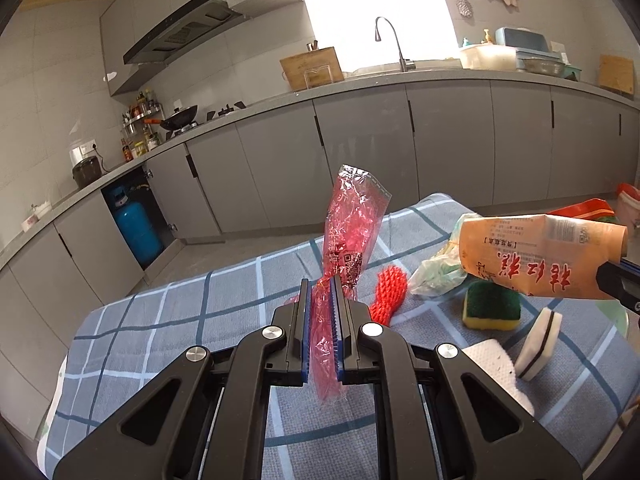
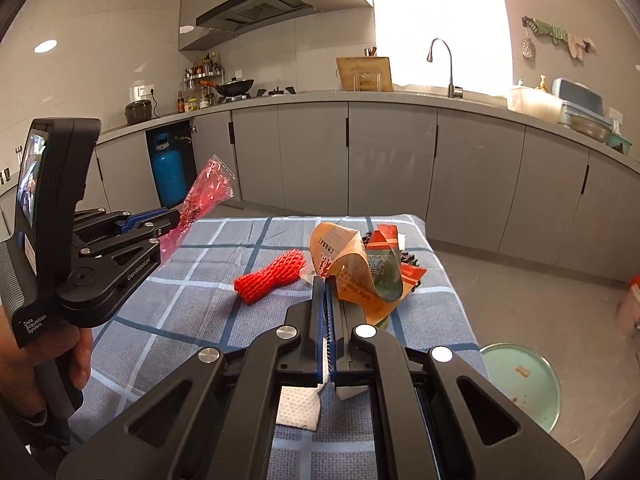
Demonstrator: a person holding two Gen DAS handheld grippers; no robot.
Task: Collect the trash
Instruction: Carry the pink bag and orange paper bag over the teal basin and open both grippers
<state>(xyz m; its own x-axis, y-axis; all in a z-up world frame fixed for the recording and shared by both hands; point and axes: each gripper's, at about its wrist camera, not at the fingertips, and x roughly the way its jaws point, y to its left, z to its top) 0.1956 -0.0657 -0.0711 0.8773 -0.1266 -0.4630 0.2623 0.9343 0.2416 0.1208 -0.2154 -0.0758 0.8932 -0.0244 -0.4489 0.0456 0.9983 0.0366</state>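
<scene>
My left gripper point(image 1: 321, 282) is shut on a crinkled red plastic wrapper point(image 1: 352, 216), held upright above the table; it also shows in the right wrist view point(image 2: 208, 188). My right gripper point(image 2: 325, 280) is shut on an orange snack bag point(image 2: 348, 264), lifted above the table; the bag shows at the right of the left wrist view point(image 1: 536, 256). A red foam net point(image 2: 268, 276) lies on the checked tablecloth point(image 2: 208, 312), also in the left wrist view point(image 1: 388, 294). A crumpled pale green bag point(image 1: 440, 268) lies near it.
A green and yellow sponge point(image 1: 492, 306), a white sponge point(image 1: 538, 344) and a white paper towel point(image 2: 298, 406) lie on the cloth. A pale green round bin point(image 2: 520, 384) stands on the floor to the table's right. Grey kitchen cabinets point(image 2: 392, 160) run behind.
</scene>
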